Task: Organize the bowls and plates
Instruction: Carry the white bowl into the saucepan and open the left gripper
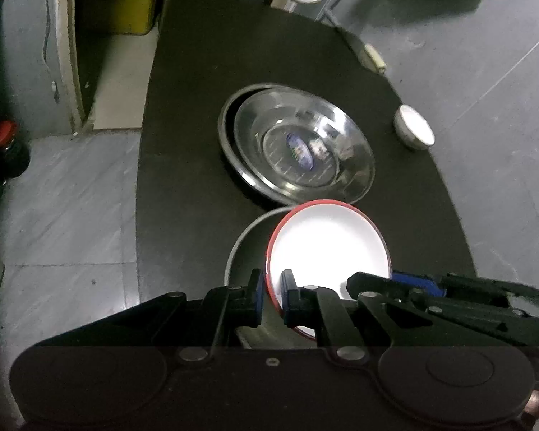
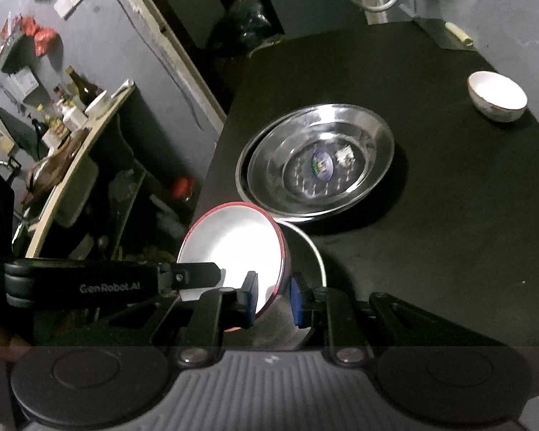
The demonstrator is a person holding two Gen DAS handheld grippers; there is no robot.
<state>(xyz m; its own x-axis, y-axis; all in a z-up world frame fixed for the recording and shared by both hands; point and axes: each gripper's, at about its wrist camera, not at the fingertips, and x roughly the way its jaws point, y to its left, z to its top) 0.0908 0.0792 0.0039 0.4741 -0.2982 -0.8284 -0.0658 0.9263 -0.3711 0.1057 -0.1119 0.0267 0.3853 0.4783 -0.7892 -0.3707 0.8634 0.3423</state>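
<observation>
A white bowl with a red rim (image 1: 327, 248) (image 2: 233, 248) hangs tilted over a steel plate (image 1: 240, 244) (image 2: 316, 251) at the near edge of the black table (image 1: 197, 107) (image 2: 431, 215). My left gripper (image 1: 271, 294) is shut on the bowl's near rim. My right gripper (image 2: 273, 300) is shut on the rim's other side. Each gripper shows in the other's view, the right one (image 1: 402, 282) coming in from the right and the left one (image 2: 197, 273) from the left. Two nested steel plates (image 1: 298, 151) (image 2: 319, 165) lie mid-table.
A small white bowl (image 1: 413, 125) (image 2: 496, 97) stands near the table's right edge. A pale tube (image 1: 373, 57) (image 2: 458, 34) lies at the far corner. Left of the table are tiled floor (image 1: 72, 197), a red-capped bottle (image 1: 7, 147) and a cluttered shelf (image 2: 75, 125).
</observation>
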